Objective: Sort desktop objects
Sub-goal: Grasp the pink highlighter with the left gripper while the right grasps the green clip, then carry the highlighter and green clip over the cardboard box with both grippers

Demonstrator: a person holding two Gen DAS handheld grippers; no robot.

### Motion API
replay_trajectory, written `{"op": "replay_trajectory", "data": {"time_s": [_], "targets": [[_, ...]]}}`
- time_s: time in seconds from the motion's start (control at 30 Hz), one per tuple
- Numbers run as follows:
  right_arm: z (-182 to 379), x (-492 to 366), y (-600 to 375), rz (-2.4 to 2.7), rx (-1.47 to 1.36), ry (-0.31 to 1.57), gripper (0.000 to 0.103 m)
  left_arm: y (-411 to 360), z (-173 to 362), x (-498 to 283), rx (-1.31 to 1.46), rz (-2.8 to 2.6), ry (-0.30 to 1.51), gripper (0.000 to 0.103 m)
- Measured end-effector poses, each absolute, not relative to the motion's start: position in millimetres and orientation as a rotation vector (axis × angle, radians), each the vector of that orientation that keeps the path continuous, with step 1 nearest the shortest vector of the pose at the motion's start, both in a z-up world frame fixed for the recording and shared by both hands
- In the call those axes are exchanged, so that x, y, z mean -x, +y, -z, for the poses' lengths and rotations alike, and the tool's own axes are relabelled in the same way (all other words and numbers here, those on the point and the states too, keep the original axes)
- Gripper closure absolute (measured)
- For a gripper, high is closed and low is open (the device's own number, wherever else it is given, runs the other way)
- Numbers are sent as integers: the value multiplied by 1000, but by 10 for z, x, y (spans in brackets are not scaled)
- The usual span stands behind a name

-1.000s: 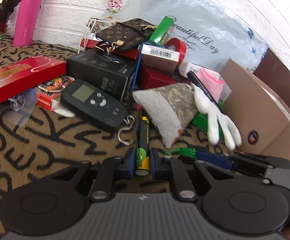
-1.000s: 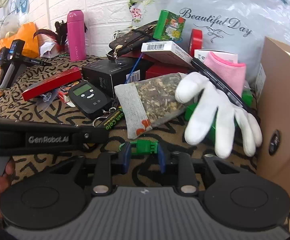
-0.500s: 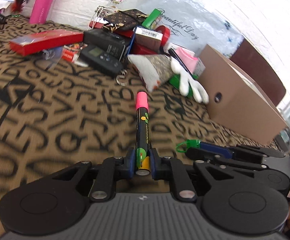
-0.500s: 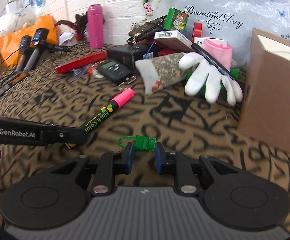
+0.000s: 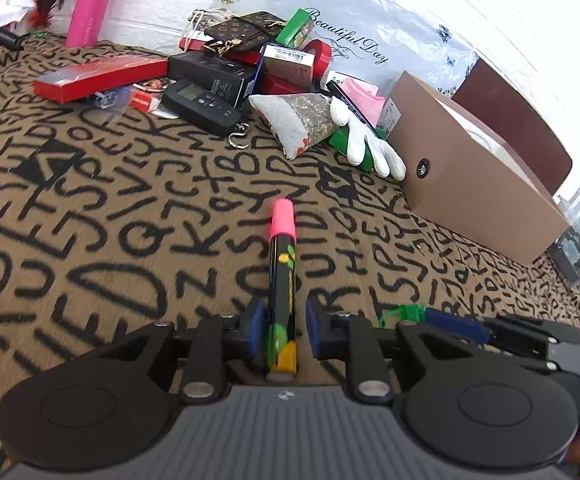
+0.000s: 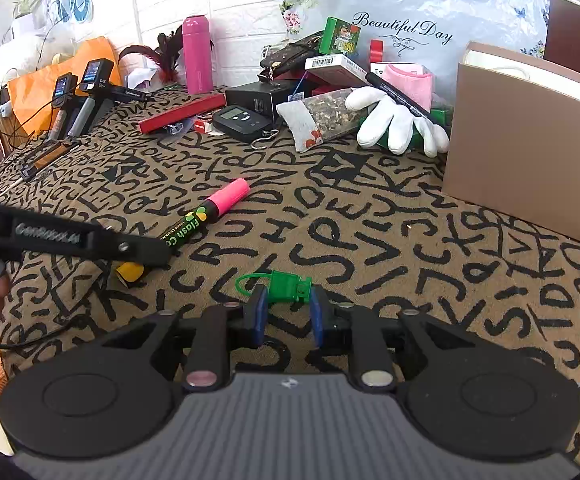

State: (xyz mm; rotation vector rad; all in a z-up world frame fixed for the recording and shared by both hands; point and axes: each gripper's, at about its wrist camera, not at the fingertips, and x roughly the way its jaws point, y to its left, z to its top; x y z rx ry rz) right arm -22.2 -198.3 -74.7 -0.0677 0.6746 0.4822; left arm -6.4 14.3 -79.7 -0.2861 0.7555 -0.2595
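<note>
left wrist view: marker lying between parted fingers, green clip in the other tool

left wrist view shows the left gripper (image 5: 281, 326) low over the letter-printed tablecloth (image 5: 90, 248), its blue pads standing a little off either side of a chalk marker (image 5: 282, 280) with a black barrel, pink cap and yellow tail. gaps show on both sides of the barrel, so the fingers are spread, and the marker lies along the cloth pointing away toward the clutter. just to the right, the right gripper (image 5: 429, 314) enters with a small green clip (image 5: 407, 314) at its tip.

right wrist view has the right gripper (image 6: 288, 300) pinching the green clip (image 6: 286, 286) between its blue pads (a thin green loop sticks out on the clip's left side). the marker (image 6: 206, 216) lies slantwise on the cloth to the left, its yellow end under the left tool's black arm.

toward the far edge of the tablecloth sits a heap: a white glove (image 6: 393, 120) draped over green boxes, a mesh sachet of dried herbs (image 6: 321, 114), a black digital hanging scale (image 6: 242, 118) with its hook, a long red box (image 6: 182, 112) and a pink bottle (image 6: 196, 54) by the brick wall. a tan cardboard box (image 6: 525, 152) stands at the right edge, just beside the glove.
</note>
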Motion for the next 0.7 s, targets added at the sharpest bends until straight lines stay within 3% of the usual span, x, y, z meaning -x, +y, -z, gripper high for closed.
{"op": "replay_trajectory", "data": {"time_s": [0.23, 0.3, 0.4, 0.47, 0.63, 0.67, 0.7], "targets": [[756, 223, -2019, -483, 42, 671, 82, 6, 805, -89, 219, 251, 741, 62], [758, 221, -2036, -481, 36, 670, 82, -41, 808, -124, 192, 247, 735, 62], [765, 221, -2062, -476, 25, 670, 82, -84, 810, -171, 159, 246, 733, 65], [766, 220, -2076, -473, 20, 669, 82, -101, 806, -184, 148, 234, 737, 80], [770, 219, -2097, -470, 15, 666, 82, -108, 805, -153, 143, 220, 735, 82], [769, 219, -2101, -471, 15, 665, 82, -110, 800, -148, 140, 217, 734, 88], [769, 221, -2103, -471, 16, 665, 82, -102, 796, -145, 149, 220, 735, 88]]}}
